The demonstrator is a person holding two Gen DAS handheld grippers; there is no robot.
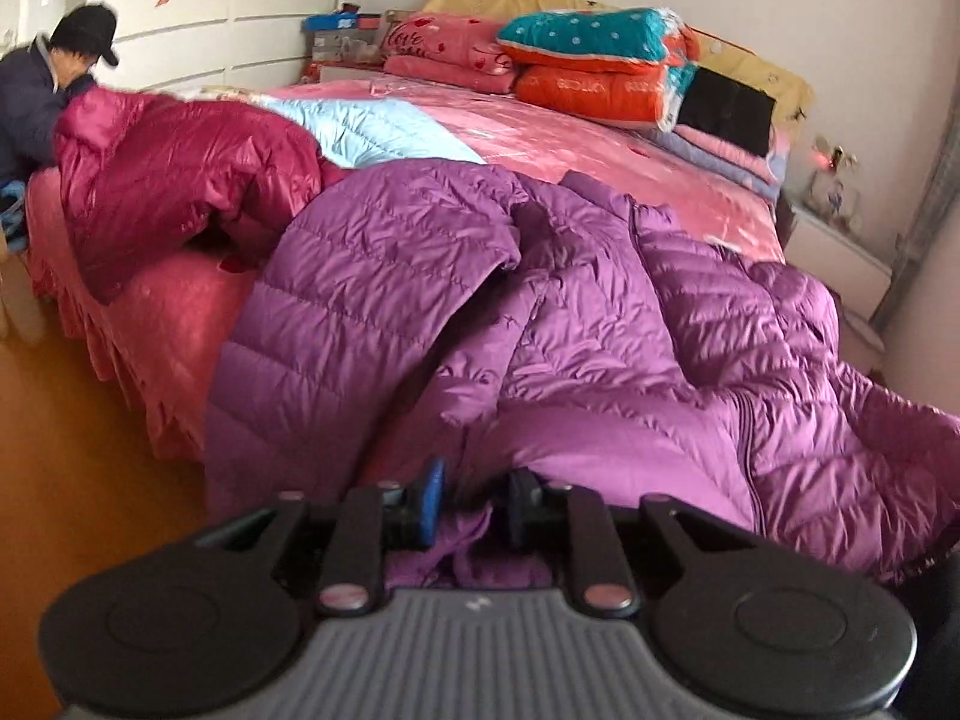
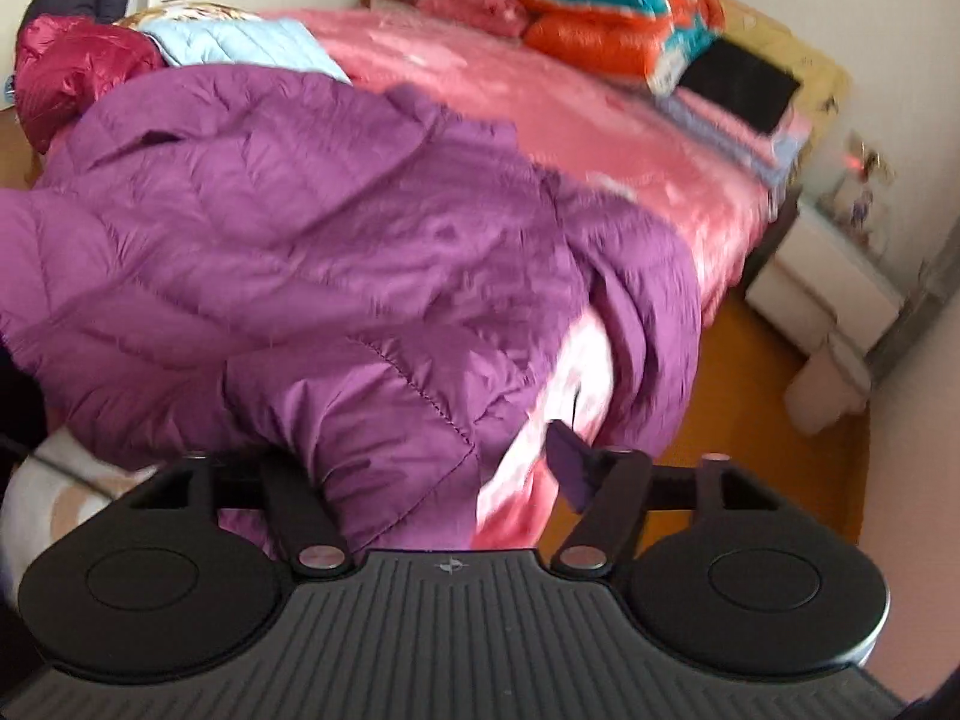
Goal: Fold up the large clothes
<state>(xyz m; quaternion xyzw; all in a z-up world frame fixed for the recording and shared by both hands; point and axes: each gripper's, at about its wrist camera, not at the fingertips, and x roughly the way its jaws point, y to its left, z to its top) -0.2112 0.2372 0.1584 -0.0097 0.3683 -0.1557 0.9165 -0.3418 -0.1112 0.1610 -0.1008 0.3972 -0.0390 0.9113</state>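
A purple quilted down jacket (image 1: 540,312) lies crumpled across the near end of the bed, one flap hanging over the edge; it also fills the right wrist view (image 2: 300,228). My left gripper (image 1: 475,504) sits low at the jacket's near hem. Its blue-padded fingers (image 1: 431,501) stand a little apart, with a fold of purple fabric lying loose in the gap. My right gripper (image 2: 420,468) is open wide at the jacket's corner. Fabric drapes over its left side and hides that finger, while the right finger (image 2: 570,474) stands free.
The pink bed cover (image 1: 600,144) stretches behind, with a magenta jacket (image 1: 180,180) and a light blue one (image 1: 384,132) at the far left. A person (image 1: 36,90) in a dark cap bends there. Stacked pillows (image 1: 600,60) lie at the head, a white nightstand (image 2: 822,282) stands right, and orange floor (image 2: 750,390) lies below.
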